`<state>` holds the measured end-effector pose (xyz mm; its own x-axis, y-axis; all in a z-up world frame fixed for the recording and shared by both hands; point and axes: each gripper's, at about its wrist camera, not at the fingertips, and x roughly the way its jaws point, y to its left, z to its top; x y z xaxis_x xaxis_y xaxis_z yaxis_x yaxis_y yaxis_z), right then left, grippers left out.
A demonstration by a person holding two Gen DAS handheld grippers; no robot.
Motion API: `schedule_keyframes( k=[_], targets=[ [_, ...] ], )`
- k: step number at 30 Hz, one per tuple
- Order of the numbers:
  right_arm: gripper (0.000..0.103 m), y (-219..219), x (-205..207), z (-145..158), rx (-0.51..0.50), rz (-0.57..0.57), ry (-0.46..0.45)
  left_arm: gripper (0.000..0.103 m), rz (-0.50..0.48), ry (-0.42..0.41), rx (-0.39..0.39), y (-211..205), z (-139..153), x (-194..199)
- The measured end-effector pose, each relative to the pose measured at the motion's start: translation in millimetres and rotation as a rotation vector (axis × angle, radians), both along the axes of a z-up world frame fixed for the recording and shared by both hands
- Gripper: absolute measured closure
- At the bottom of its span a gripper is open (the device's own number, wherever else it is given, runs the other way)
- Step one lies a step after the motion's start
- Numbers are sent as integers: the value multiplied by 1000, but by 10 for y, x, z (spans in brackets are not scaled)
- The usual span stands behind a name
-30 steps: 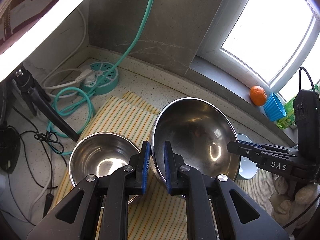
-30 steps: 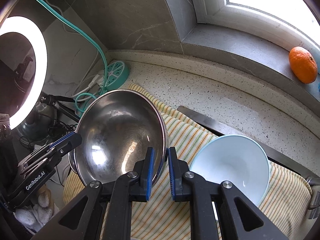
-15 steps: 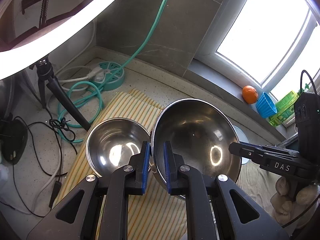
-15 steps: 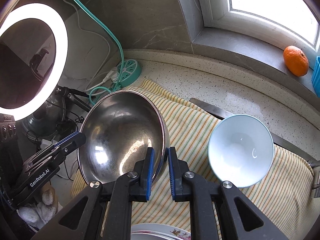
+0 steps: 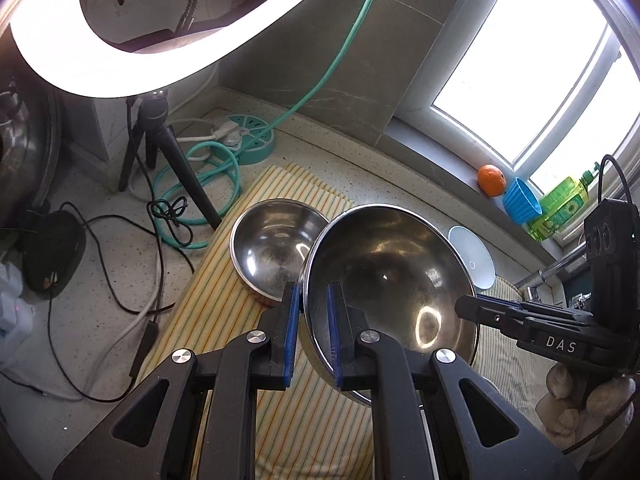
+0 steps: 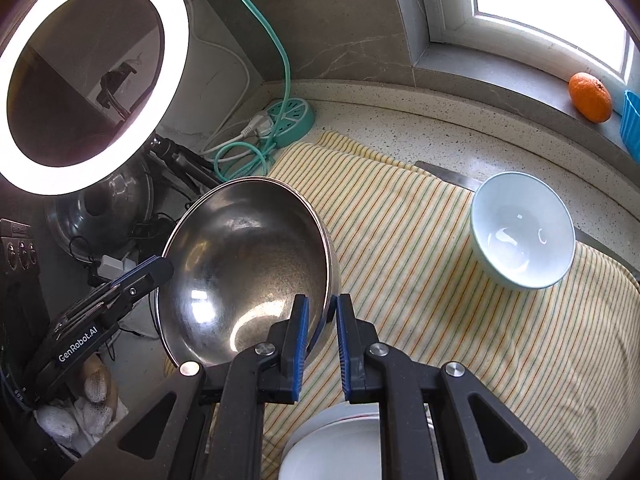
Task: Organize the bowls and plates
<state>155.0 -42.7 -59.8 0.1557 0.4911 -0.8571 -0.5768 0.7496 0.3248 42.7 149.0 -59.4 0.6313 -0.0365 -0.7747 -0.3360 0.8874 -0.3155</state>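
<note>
Speckled stone table under a window, striped cloth (image 6: pixel 420 248) spread across it. I have both tools clenched on opposite rims of one large steel bowl (image 5: pixel 384 280): left tool (image 5: pixel 312 332), right tool (image 6: pixel 322 336). It hangs tilted above the cloth, two grips likely steadying its width. Beyond: one smaller steel bowl (image 5: pixel 276 252), one pale blue bowl (image 6: pixel 522 228). Nearest me, one white plate (image 6: pixel 340 440).
</note>
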Motion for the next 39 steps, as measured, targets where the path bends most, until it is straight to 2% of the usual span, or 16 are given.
schedule_keyframes(
  k=[12,22,39],
  targets=[
    [90,138,-513,-290,-31,23,50,93,24,41,-18,147,-197,-498],
    [90,173,-831,-500,-58,39,83,93,45,96,-74,206,-461,-776],
    [90,172,-987,-686,-94,57,102,93,50,117,-77,191,-556,-932]
  ],
)
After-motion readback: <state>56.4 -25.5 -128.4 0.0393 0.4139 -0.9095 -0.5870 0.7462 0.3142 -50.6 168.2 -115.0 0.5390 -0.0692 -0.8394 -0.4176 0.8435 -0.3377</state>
